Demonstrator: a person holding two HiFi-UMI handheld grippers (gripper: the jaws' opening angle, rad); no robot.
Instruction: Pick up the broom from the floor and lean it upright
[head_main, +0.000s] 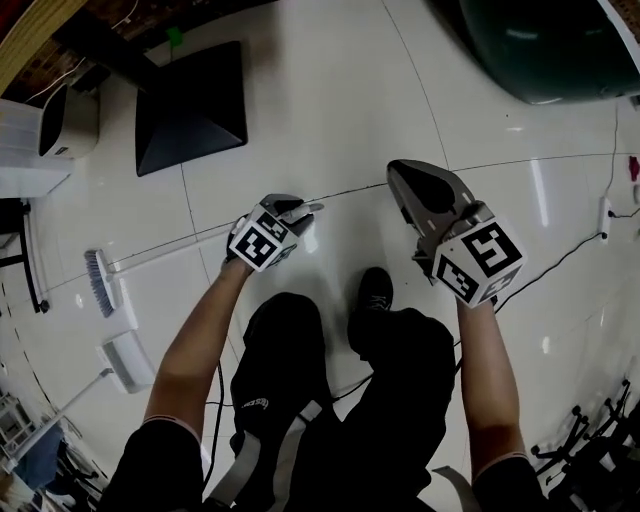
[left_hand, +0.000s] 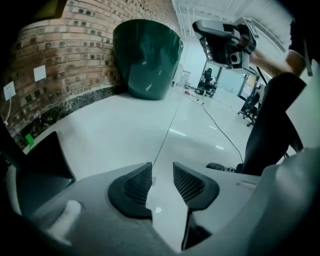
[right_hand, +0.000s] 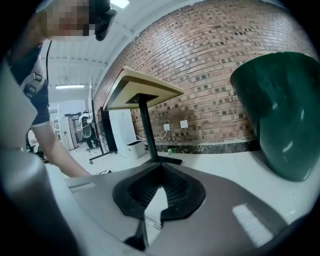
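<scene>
The white-handled, grey-bristled broom (head_main: 150, 257) lay on the floor just left of the left gripper (left_hand: 162, 172), its jaws apart and empty, the right gripper's (right_hand: 160, 180) together; gripping the handle's very end might let it pivot and slip.

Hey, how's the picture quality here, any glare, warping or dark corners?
Head view: bright streaks of glare on the glossy floor. Right gripper view: fisheye bows the brick wall into an arc. Left gripper view: the corners fall to black.
</scene>
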